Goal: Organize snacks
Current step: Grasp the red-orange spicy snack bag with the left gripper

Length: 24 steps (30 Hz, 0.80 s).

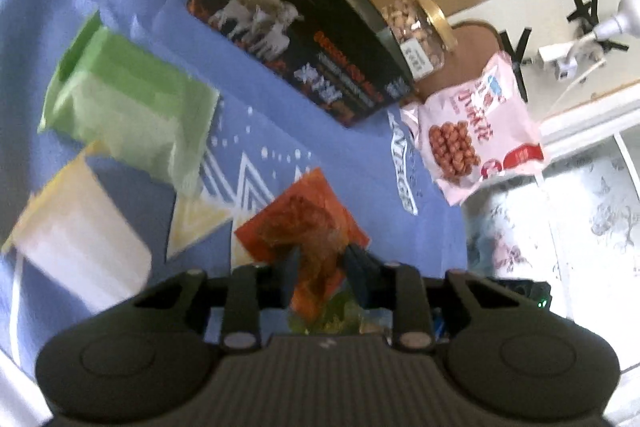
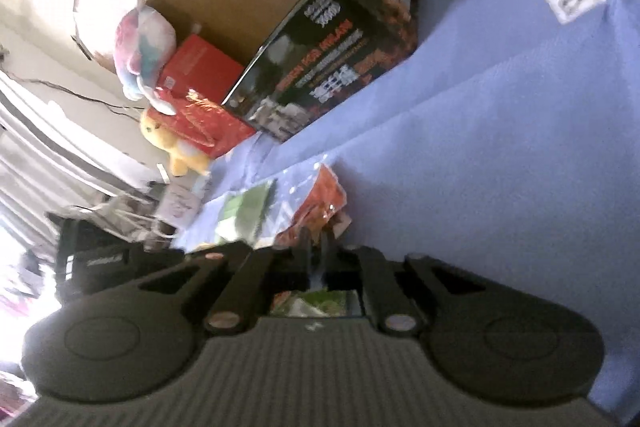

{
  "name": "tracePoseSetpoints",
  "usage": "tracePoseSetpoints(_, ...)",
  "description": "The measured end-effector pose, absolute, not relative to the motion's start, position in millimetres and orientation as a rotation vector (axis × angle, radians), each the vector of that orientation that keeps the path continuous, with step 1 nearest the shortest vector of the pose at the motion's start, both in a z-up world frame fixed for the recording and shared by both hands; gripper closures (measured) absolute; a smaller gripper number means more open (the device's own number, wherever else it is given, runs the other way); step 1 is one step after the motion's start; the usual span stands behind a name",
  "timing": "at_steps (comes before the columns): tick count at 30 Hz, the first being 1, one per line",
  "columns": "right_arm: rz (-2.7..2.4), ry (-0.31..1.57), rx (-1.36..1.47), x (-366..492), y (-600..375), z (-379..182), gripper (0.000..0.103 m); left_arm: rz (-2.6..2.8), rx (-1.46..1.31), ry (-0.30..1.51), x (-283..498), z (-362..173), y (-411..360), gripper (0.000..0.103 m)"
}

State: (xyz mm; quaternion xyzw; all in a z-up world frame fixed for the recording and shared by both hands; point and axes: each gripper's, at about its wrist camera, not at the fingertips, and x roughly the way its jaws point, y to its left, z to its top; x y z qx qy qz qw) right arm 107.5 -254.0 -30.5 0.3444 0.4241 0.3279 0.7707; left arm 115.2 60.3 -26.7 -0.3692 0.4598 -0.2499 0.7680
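Gripping the orange snack packet [image 1: 306, 227] between its fingers, my left gripper [image 1: 320, 261] holds it over the blue cloth [image 1: 340, 147], the packet's long axis running straight away from the tongs toward the black box [image 1: 304, 39] at the cloth's far edge. To its left lie a green packet [image 1: 128, 99] and a pale yellow packet [image 1: 80, 227]; at the right edge sits a pink snack bag [image 1: 476, 131], beside a jar of nuts [image 1: 416, 27]. My right gripper [image 2: 318, 247] is closed with fingers nearly touching; whether it pinches the orange packet [image 2: 324, 199] just ahead, I cannot tell.
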Motion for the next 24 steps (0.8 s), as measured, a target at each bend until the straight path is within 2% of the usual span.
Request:
tracePoseSetpoints(6, 0.809, 0.946, 0.684, 99, -237, -24, 0.091, -0.482, -0.773, 0.949, 128, -19, 62, 0.073)
tracePoseSetpoints(12, 0.777, 0.934, 0.638, 94, -261, -14, 0.087, -0.536, -0.738, 0.95, 110, -6, 68, 0.057)
tracePoseSetpoints(14, 0.743, 0.939, 0.665, 97, -272, -15, 0.078, -0.531, -0.722, 0.956, 103, -3, 71, 0.051)
tracePoseSetpoints(15, 0.732, 0.943, 0.676, 100, -277, -16, 0.074, -0.532, -0.715, 0.962, 102, -2, 71, 0.05)
tracePoseSetpoints(20, 0.747, 0.966, 0.682, 117, -267, -23, 0.077, -0.523, -0.694, 1.032, 105, -17, 60, 0.049)
tracePoseSetpoints(24, 0.764, 0.937, 0.6, 124, -241, -21, 0.076, -0.533, -0.745, 1.007, 107, -23, 67, 0.047)
